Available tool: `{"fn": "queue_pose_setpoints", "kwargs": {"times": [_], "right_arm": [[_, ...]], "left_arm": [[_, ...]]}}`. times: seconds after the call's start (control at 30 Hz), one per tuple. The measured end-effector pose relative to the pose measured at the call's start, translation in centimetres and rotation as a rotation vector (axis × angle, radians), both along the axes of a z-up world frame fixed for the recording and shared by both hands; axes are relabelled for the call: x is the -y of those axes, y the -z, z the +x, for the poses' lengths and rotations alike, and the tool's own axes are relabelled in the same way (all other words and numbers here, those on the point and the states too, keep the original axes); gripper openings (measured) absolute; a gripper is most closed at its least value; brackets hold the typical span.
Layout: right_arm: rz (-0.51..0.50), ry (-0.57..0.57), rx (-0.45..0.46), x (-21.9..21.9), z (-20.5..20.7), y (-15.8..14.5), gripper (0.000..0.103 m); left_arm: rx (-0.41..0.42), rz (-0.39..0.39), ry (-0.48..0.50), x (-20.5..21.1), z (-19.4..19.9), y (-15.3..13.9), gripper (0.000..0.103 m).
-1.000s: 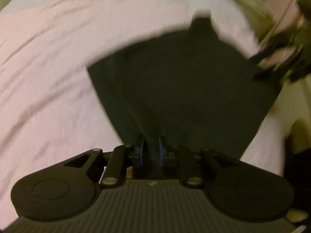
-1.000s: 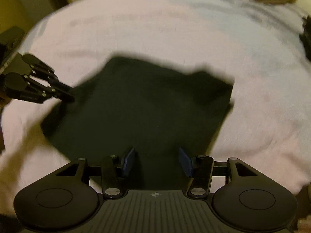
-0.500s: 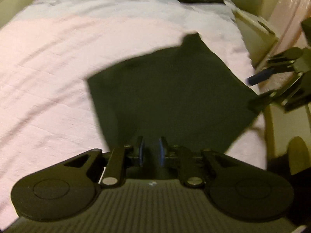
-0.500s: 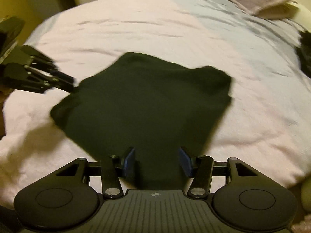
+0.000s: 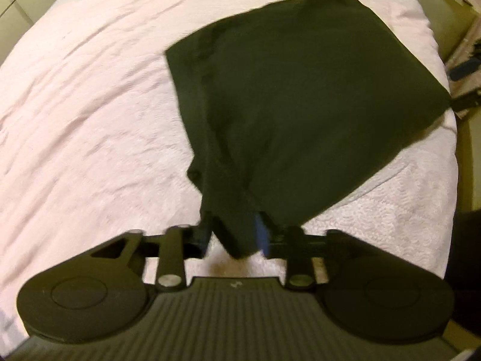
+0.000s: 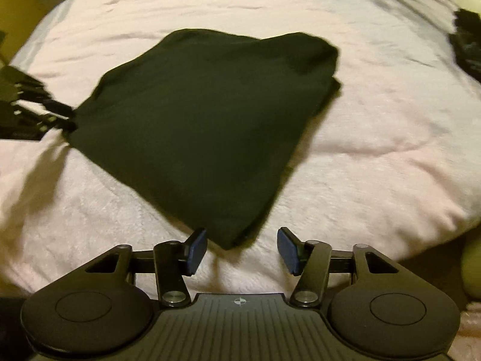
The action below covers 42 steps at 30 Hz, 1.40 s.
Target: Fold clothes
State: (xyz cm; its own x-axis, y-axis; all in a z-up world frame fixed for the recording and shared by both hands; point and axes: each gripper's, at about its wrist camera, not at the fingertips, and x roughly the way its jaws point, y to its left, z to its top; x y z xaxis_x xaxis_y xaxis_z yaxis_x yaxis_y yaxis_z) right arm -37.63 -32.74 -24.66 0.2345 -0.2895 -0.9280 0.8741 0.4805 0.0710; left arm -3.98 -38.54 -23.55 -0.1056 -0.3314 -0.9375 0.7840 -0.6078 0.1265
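My left gripper (image 5: 233,234) is opening, but a corner of the dark cloth (image 5: 300,105) is between its jaws, so pulling back now may drag and undo the fold. The cloth lies folded on the pink bed (image 6: 390,150). My right gripper (image 6: 242,248) is opening and empty, the near corner just before it.

Left gripper (image 5: 233,234) opening; dark garment (image 5: 294,96) corner between jaws.

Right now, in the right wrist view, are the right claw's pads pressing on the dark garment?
No: the right claw stands open, its pads clear of the dark garment.
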Motion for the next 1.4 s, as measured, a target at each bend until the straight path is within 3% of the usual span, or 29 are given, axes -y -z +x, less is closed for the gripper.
{"fn": "queue_pose_setpoints", "kwargs": {"times": [0.2,0.27,0.43,0.57,0.8,1.23,1.4], "right_arm": [[-0.07,0.092,-0.008,-3.2,1.8,-4.2,0.066],[-0.099,0.107,-0.021,-4.7,2.9,-5.5,0.067],[-0.136,0.132,-0.05,-8.9,4.9,-8.1,0.071],[-0.158,0.168,-0.044,-11.0,5.5,-10.2,0.071],[-0.203,0.162,-0.045,-13.1,6.6,-12.7,0.071],[-0.186,0.148,-0.053,-13.1,6.3,-12.6,0.071],[-0.186,0.13,-0.075,-12.9,6.1,-12.3,0.071]], "left_arm": [[-0.066,-0.021,0.014,-3.1,-0.3,-3.1,0.044],[-0.089,-0.035,0.017,-4.7,-0.3,-4.4,0.061],[-0.108,-0.088,0.048,-8.6,0.1,-7.2,0.081],[-0.083,-0.136,0.07,-11.0,0.5,-8.8,0.083],[-0.085,-0.143,0.034,-12.9,2.3,-10.6,0.085],[-0.092,-0.126,0.047,-12.9,1.8,-10.4,0.085],[-0.076,-0.159,0.083,-13.3,1.4,-10.1,0.085]]}}
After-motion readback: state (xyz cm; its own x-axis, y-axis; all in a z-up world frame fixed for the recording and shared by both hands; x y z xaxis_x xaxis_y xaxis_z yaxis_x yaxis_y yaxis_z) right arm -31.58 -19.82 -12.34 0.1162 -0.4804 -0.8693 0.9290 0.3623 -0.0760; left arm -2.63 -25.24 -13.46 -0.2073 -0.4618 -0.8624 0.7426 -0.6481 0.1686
